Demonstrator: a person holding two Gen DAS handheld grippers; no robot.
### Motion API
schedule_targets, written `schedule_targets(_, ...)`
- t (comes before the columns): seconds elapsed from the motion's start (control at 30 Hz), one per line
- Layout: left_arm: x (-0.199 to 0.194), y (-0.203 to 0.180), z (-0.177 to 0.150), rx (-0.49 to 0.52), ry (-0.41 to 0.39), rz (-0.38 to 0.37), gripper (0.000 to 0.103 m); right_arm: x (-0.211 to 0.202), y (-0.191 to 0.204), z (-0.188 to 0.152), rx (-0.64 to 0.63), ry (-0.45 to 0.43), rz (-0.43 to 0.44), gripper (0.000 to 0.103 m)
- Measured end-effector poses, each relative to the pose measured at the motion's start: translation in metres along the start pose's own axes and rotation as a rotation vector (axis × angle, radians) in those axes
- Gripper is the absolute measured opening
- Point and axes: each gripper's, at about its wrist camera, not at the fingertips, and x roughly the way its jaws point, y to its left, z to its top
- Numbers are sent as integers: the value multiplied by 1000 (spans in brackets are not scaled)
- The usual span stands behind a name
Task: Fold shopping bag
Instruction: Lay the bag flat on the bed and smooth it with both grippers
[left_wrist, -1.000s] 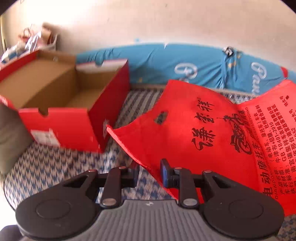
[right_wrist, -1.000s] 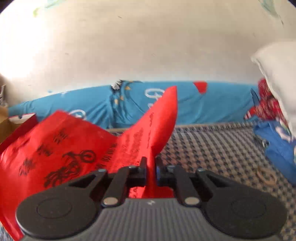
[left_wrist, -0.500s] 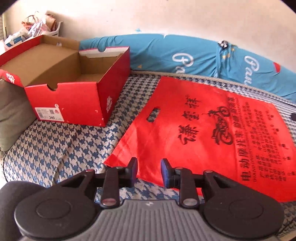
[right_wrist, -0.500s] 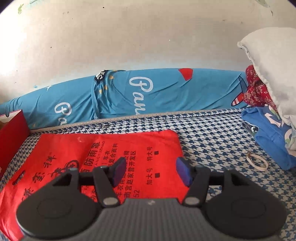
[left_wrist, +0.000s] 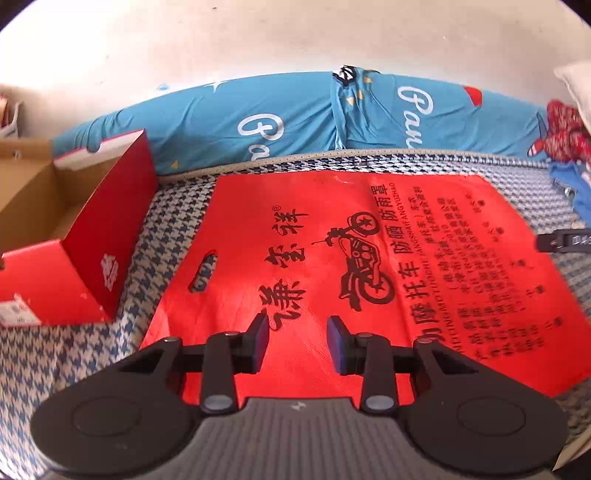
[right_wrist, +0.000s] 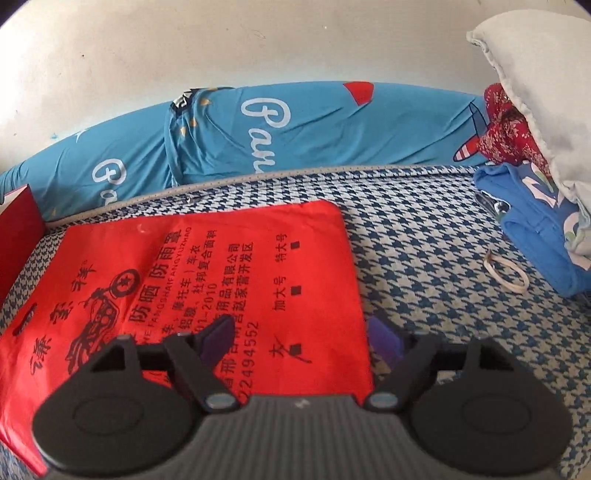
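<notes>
- Left gripper (left_wrist: 297, 341): jaws parted, holding nothing, over the near edge of the shopping bag (left_wrist: 332, 266).
- Right gripper (right_wrist: 301, 338): jaws spread wide, empty, straddling the bag's right-hand edge.
- Shopping bag: flat on the houndstooth mattress (right_wrist: 424, 258), long axis side to side, handle cut-out (left_wrist: 202, 271) toward the red box (left_wrist: 107, 240).
- Beyond the bag: blue bolster (left_wrist: 295, 118) along the wall.

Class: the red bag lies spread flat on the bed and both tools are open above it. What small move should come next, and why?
Probably lower the right tool onto the bag's right edge and close on it. The bag lies flat and unfolded, neither tool holds it, and that edge sits between the right tool's open fingers.
</notes>
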Motion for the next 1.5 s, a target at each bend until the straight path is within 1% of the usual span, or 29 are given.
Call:
schedule_targets(0.07,11,-2,-8,13,19,-2,33,5,-4,-4,9,37,-6,87)
schedule_targets(0.17,25,-2,-20,-27,82,-58,33,12,-10,-10,23,92,-16,89)
schedule_targets(0.23,27,-7,-27,-20,84,-55,34,17,-13,-15,32,129,-22,89)
schedule_targets(0.27,25,-10,-28,-1,67,-45,35,19,-15,-17,37,147,-26,89)
schedule_targets(0.33,24,-14,-29,21,64,-46,35,24,-19,-21,46,184,-32,87)
schedule_targets(0.4,23,-13,-30,8,67,-65,35,29,-16,-23,47,203,-31,75)
schedule_targets(0.43,23,-13,-30,7,68,-67,35,30,-14,-24,44,204,-31,73)
schedule_targets(0.47,23,-14,-29,8,69,-69,35,31,-13,-24,41,206,-32,69)
schedule_targets(0.5,24,-15,-29,9,71,-71,35,33,-11,-25,38,207,-32,60)
schedule_targets(0.53,23,-16,-29,9,72,-77,35,32,-10,-24,32,203,-36,57)
schedule_targets(0.57,22,-17,-29,10,73,-83,35,32,-10,-24,33,201,-37,51)
schedule_targets(0.6,21,-19,-30,12,74,-90,35,32,-10,-23,38,198,-38,43)
schedule_targets(0.63,19,-22,-32,18,73,-99,35,32,-11,-23,43,194,-41,38)
schedule_targets(0.67,17,-25,-33,26,71,-109,35,32,-12,-22,46,186,-45,26)
schedule_targets(0.7,16,-27,-34,28,70,-115,35,31,-14,-21,50,178,-48,18)
schedule_targets(0.8,12,-36,-37,29,70,-152,35,30,-19,-18,76,159,-44,14)
schedule_targets(0.9,9,-44,-38,32,71,-168,35,25,-23,-15,99,119,-49,12)
schedule_targets(1.03,6,-58,-38,21,78,-202,36,21,-31,-7,113,53,-87,6)
schedule_targets(1.13,3,-74,-38,35,76,-219,37,15,-42,-2,145,-6,-126,6)
schedule_targets(1.2,2,-85,-39,45,73,-229,38,13,-47,0,162,-9,-131,6)
schedule_targets(1.23,1,-91,-40,60,69,-233,38,13,-54,0,201,-3,-120,7)
schedule_targets(1.27,-1,-96,-40,77,65,-233,38,13,-57,-1,211,9,-101,11)
schedule_targets(1.33,-5,-100,-40,95,64,-242,38,15,-60,-3,218,35,-69,12)
schedule_targets(1.37,-7,-97,-39,91,70,-267,38,15,-60,-4,212,48,-57,18)
schedule_targets(1.4,-8,-94,-38,84,75,-280,38,14,-61,-6,208,55,-43,27)
schedule_targets(1.43,-9,-88,-37,77,81,-290,38,13,-60,-8,204,57,-34,31)
schedule_targets(1.5,-10,-83,-36,94,73,-268,38,10,-61,-12,181,72,14,47)
